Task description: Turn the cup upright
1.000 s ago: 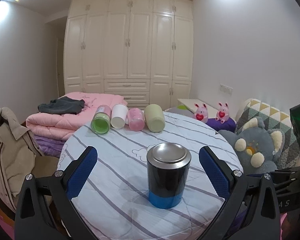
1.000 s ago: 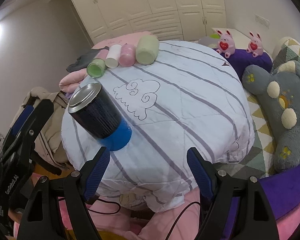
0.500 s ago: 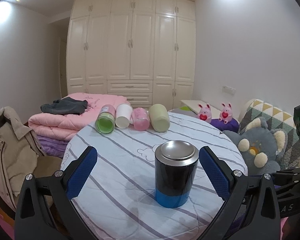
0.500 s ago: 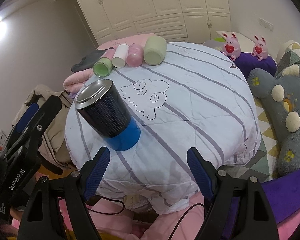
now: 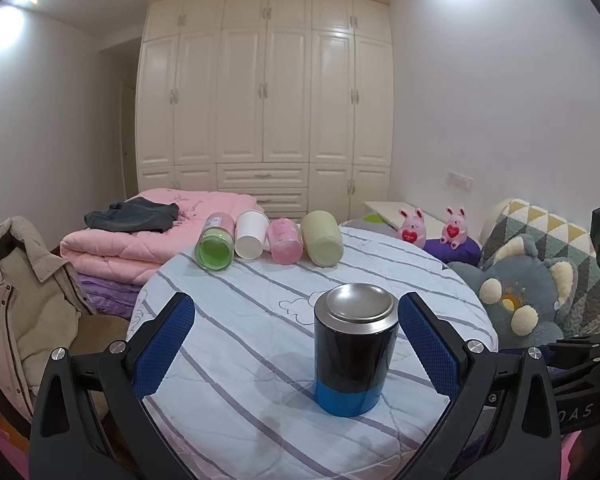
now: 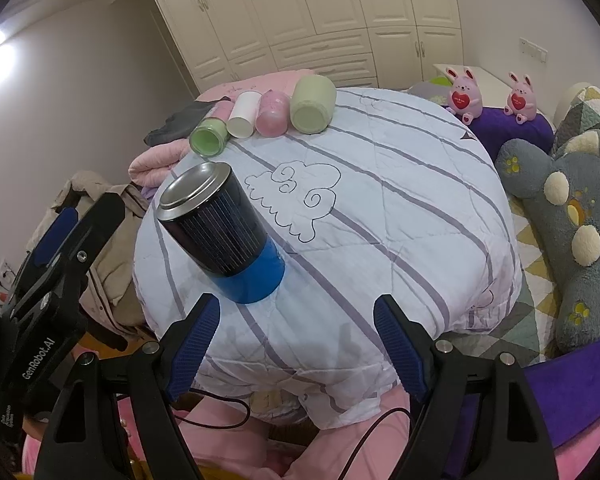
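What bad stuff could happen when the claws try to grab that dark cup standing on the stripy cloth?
1. The dark cup stands on a soft, wrinkled striped cloth; a nudge from the open left claw might tip it.
2. It sits fairly near the cloth's front edge, so it could roll off if knocked.
3. Four cups lie on their sides at the far edge and could roll if the cloth gets tugged.
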A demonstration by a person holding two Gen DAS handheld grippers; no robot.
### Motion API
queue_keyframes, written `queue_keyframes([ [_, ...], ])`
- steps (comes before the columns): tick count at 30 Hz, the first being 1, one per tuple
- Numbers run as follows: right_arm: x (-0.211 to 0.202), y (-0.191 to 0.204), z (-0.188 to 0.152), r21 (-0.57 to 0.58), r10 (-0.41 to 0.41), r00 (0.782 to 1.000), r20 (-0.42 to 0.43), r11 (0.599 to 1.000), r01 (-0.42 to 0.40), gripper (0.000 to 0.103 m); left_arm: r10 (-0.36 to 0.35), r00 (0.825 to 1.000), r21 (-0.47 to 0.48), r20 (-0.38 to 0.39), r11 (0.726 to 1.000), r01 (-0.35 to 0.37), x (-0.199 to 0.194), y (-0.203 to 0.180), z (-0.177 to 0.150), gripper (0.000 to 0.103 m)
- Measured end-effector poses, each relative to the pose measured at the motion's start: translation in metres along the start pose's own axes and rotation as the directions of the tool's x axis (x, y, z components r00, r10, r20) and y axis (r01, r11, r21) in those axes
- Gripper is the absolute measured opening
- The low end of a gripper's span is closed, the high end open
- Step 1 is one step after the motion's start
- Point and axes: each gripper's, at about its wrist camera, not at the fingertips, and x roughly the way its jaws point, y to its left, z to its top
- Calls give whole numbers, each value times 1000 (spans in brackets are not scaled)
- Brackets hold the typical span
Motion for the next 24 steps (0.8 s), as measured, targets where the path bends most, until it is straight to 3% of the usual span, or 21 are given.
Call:
queue_keyframes([
  [12,0,2,0,-3,6,1000,-10,1000,-6,81,9,1000,22,6,1000,-9,0,-2,0,103],
  [24,3,3,0,-7,6,1000,-17,1000,-6,81,59,994,46,97,997,-64,-10,-11,-2,103],
])
